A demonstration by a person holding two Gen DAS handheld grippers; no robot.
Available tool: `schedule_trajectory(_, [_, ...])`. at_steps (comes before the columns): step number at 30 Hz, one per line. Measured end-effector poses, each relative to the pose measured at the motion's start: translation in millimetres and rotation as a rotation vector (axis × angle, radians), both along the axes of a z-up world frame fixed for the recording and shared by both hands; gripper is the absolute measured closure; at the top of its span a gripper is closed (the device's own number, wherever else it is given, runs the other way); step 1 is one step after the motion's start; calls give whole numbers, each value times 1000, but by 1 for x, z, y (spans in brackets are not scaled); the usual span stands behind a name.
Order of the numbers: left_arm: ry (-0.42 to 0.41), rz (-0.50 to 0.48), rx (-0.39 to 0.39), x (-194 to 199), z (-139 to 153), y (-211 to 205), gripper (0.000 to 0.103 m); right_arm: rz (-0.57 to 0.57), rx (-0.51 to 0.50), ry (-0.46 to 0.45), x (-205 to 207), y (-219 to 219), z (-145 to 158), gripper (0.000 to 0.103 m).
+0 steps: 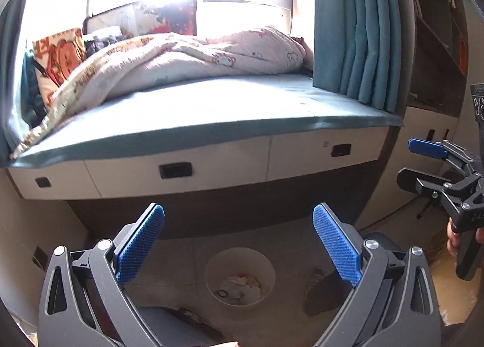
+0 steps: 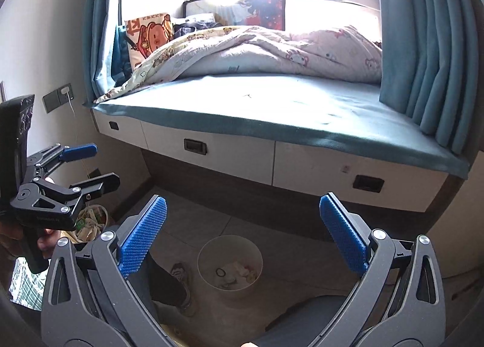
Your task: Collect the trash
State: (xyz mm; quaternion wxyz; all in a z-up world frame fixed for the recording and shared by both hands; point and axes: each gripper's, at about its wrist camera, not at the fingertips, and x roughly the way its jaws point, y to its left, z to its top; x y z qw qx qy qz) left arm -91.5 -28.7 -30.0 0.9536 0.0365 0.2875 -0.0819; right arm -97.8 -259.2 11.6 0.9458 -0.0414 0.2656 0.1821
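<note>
Bin (image 1: 239, 277) w/ trash below window bed (image 1: 211, 117)

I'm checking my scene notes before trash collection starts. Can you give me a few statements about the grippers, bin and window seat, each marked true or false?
1. Both the left gripper and the right gripper are open and hold nothing. True.
2. The round bin on the floor is empty. False: small scraps lie inside it.
3. A crumpled quilt lies on the teal window seat. True.
4. The drawers under the seat are pulled open. False: all appear closed.
</note>
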Motion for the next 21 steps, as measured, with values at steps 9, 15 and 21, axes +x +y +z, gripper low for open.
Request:
schedule_trajectory(9, [19,-7,-22,5,2,6,6,8,4,-12,0,1,5,5])
schedule_trajectory(15, [-12,-9,-18,3,3,10,6,7,7,-7,0,3,5,5])
schedule_trajectory(21, [-16,-13,-6,2,2,9,6,5,10,-4,-3,5,4,5])
